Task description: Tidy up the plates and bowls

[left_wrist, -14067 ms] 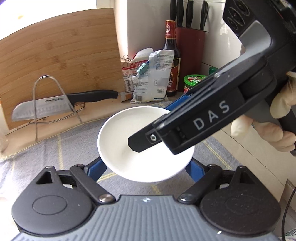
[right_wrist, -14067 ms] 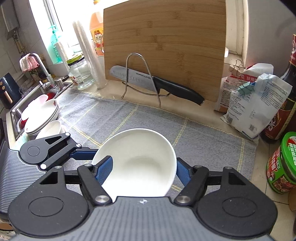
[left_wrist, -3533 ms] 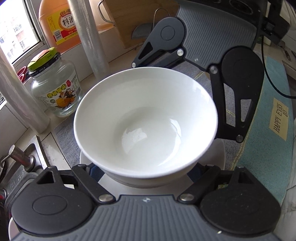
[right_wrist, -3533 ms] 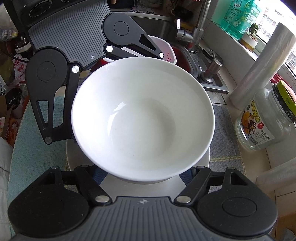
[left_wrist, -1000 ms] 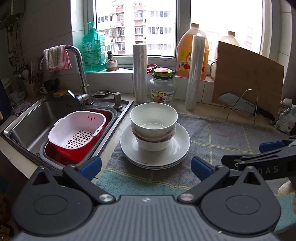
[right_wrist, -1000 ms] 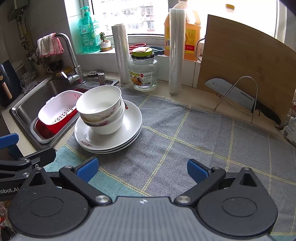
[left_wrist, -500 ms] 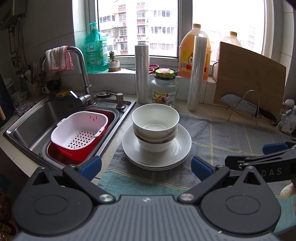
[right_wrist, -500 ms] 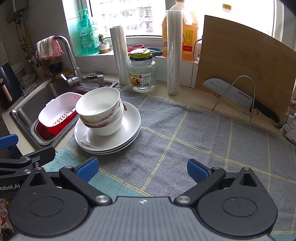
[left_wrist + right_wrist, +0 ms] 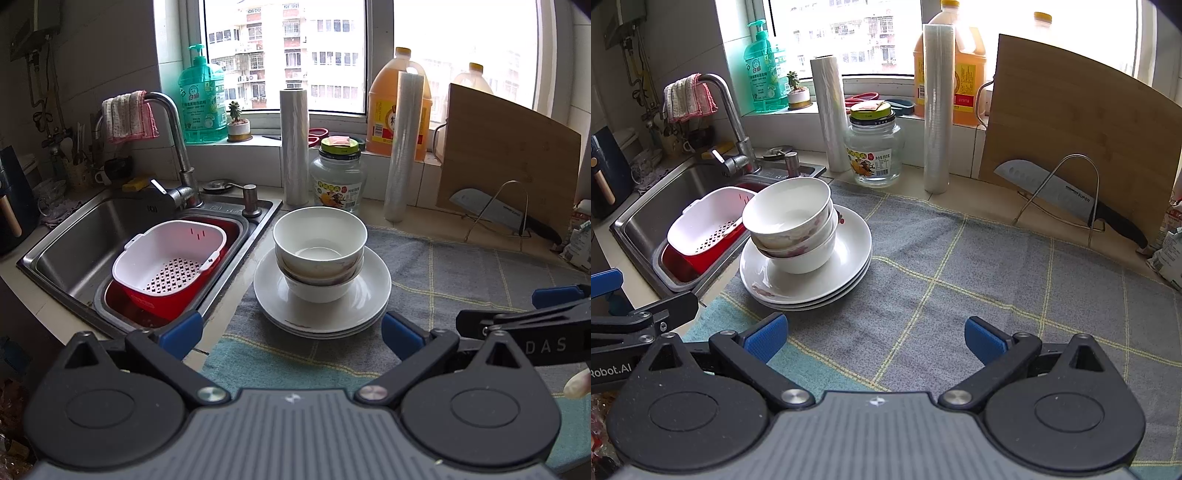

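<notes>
White nested bowls (image 9: 319, 247) on stacked plates (image 9: 321, 314) sit just beyond the wide-open, empty left gripper (image 9: 291, 330), far-left of the equally open, empty right gripper (image 9: 875, 334).

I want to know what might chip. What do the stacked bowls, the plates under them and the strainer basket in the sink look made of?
Stacked bowls: likely glazed ceramic; glossy white with highlights, printed floral marks on the lower ones.
Plates: same glossy white glaze, probably ceramic.
Strainer basket: looks like matte white plastic, with a moulded perforated floor.
</notes>
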{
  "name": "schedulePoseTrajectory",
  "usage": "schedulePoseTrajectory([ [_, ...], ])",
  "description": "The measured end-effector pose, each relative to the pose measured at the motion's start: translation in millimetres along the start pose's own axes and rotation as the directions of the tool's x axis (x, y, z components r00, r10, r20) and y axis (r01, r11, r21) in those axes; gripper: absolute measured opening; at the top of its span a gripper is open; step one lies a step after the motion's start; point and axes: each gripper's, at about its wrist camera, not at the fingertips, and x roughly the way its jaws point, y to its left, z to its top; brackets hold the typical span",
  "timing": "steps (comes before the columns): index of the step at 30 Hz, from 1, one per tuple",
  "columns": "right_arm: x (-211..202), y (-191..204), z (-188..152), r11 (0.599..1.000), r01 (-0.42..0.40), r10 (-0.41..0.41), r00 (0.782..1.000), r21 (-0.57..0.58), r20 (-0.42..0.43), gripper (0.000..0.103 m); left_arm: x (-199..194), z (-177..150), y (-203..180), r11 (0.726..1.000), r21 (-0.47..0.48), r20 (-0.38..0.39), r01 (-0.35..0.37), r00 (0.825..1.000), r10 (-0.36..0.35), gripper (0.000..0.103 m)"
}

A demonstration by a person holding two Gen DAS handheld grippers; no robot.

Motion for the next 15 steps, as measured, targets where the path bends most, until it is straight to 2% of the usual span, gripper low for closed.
schedulePoseTrajectory([
  [15,-0.2,-1.7,0.5,1.000,0.017,-0.017,1.000,0.002,0.005,0.103,-0.5,0.1,-3.7,1.000,-0.013,-0.006,-0.026,1.000,0.026,0.102],
])
